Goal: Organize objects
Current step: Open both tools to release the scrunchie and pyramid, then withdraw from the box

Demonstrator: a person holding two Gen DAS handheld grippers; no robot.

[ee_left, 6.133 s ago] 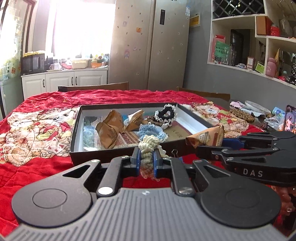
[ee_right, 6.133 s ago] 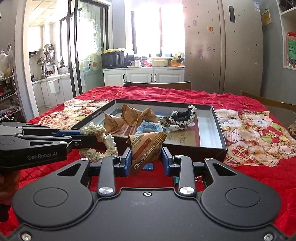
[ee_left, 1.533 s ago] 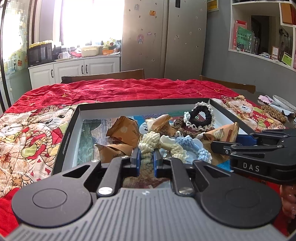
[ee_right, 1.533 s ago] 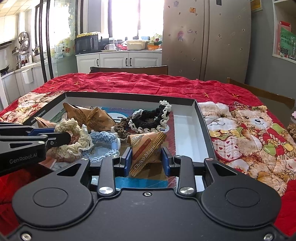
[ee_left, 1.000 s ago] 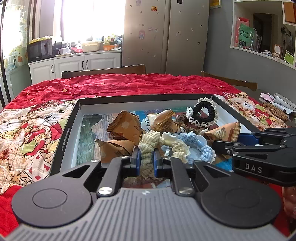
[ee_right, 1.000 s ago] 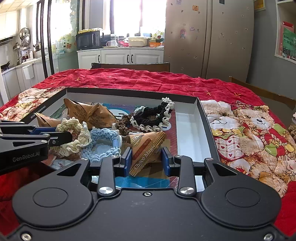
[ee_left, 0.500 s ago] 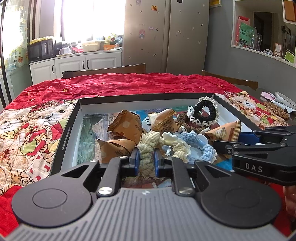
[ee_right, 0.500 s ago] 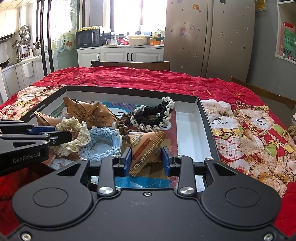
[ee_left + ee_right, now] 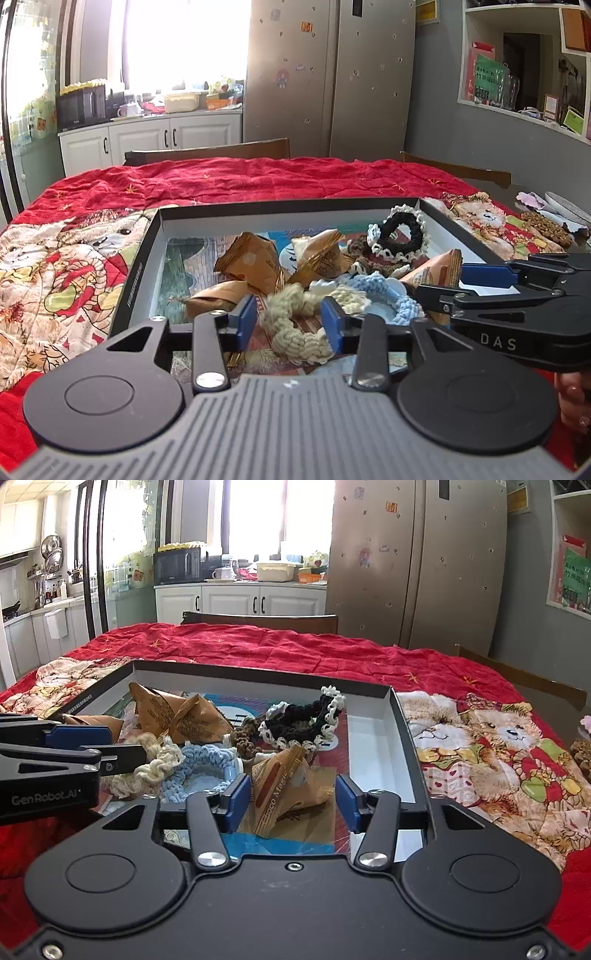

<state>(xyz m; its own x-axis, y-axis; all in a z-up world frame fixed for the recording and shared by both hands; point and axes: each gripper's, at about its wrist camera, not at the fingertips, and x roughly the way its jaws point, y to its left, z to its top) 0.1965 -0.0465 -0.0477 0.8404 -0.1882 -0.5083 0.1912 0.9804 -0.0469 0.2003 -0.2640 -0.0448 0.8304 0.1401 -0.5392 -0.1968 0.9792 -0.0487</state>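
You had both sets of fingers just opening, the left gripper (image 9: 289, 317) freeing the cream scrunchie (image 9: 295, 325) and the right gripper (image 9: 291, 797) the snack packet (image 9: 284, 790), both lying in the tray (image 9: 373, 749); little seemed left.

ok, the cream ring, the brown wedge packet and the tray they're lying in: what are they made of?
Cream ring: looks like crocheted yarn, matte, with visible knotted loops.
Brown wedge packet: seems a thin printed wrapper, paper or film, creased, with a crimped edge.
Tray: probably cardboard, with thin, straight folded walls, black outside and white inside.
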